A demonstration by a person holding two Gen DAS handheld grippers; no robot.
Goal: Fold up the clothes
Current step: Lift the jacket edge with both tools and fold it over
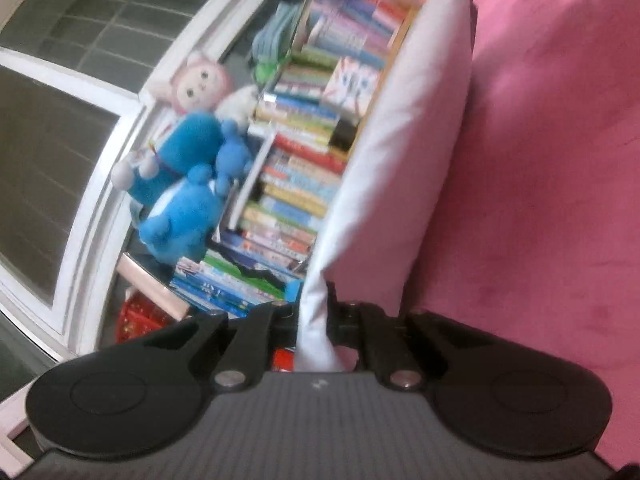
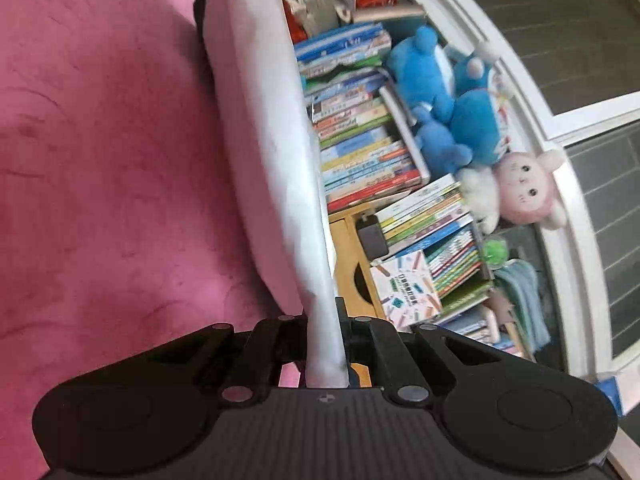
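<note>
A pale white garment (image 1: 404, 128) hangs stretched in the air between both grippers, lifted above the pink bed cover (image 1: 552, 160). My left gripper (image 1: 316, 320) is shut on one end of the cloth, which bunches into a narrow strip between its fingers. In the right wrist view the same white garment (image 2: 272, 128) runs away from the camera, and my right gripper (image 2: 326, 332) is shut on its other end. The pink bed cover (image 2: 100, 168) lies below it on the left. Most of the garment's shape is hidden in the fold.
Beyond the bed stands a shelf of stacked books (image 1: 296, 168) with blue plush toys (image 1: 188, 184) and a pink plush doll (image 1: 200, 84). A white-framed window (image 1: 80, 152) lies behind them. In the right wrist view the books (image 2: 360, 136) and toys (image 2: 452, 108) sit right of the cloth.
</note>
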